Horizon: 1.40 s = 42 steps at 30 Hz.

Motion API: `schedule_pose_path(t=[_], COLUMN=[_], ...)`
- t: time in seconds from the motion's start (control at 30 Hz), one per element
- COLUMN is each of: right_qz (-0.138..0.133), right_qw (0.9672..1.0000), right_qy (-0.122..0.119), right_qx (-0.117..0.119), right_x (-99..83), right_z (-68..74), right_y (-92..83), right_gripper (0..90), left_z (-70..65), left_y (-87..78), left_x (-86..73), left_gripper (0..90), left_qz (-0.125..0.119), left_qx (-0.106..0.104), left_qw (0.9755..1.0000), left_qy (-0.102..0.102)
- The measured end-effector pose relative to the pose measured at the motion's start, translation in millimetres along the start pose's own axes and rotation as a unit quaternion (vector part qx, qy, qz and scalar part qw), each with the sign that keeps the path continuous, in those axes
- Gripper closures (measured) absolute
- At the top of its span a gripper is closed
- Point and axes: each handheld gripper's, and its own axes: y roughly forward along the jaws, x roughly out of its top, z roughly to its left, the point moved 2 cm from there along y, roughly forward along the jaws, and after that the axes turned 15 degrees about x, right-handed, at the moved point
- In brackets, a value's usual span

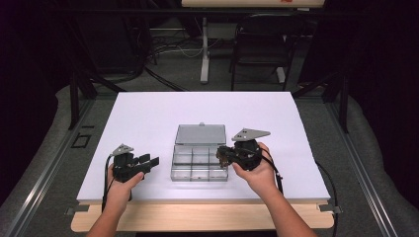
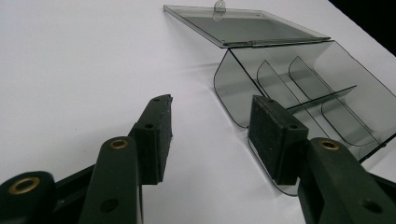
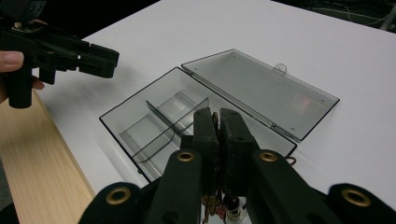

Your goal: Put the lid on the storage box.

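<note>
Smoky clear plastic makes up the compartment box (image 1: 199, 163), which sits near the front middle of the white table (image 1: 148, 113) with its lid (image 1: 200, 134) folded flat behind it, presumably so the cells can be loaded from above. From the high view, the left gripper (image 1: 150, 161) waits just left of the box, clear of it, as if ready to steady it. The right gripper (image 1: 221, 154) hangs over the box's right edge.

Through the left gripper view, the jaws stand wide apart with nothing between them; the pads (image 2: 268, 130) frame the box's near rounded corner (image 2: 233, 93) without touching it.

Through the right gripper view, the jaws are pressed nearly together above the box, pinching a small metal part (image 3: 215, 119), with what looks like reddish wire and a tiny fitting showing low between them; I cannot tell exactly what it is. It hovers over the near right compartments (image 3: 159, 123), likely lined up for dropping in. The left gripper (image 3: 100, 59) idles beyond the box's far side, by the wooden table edge (image 3: 32, 158).
</note>
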Motion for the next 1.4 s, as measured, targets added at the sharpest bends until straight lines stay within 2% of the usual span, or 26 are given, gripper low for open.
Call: schedule_pose_path(t=[1.0,1.07,1.4], right_qz=[0.016,0.020,0.033], right_qw=[0.9998,0.9997,0.9994], right_qy=[0.009,0.007,0.008], right_qx=[0.006,0.006,0.004], right_x=[-14.6,-15.9,-22.0], right_z=[0.5,-0.2,-2.2], right_y=[17.7,18.9,27.2], right_gripper=[85.7,85.7,85.7], left_z=[0.3,0.7,0.7], left_y=[-0.2,-0.9,-0.6], left_x=[0.1,0.3,0.1], left_gripper=[49.6,49.6,49.7], left_qz=[0.000,0.005,0.001], left_qx=[0.000,-0.002,-0.001], left_qw=[1.0000,1.0000,1.0000], left_qy=[-0.001,0.001,-0.002])
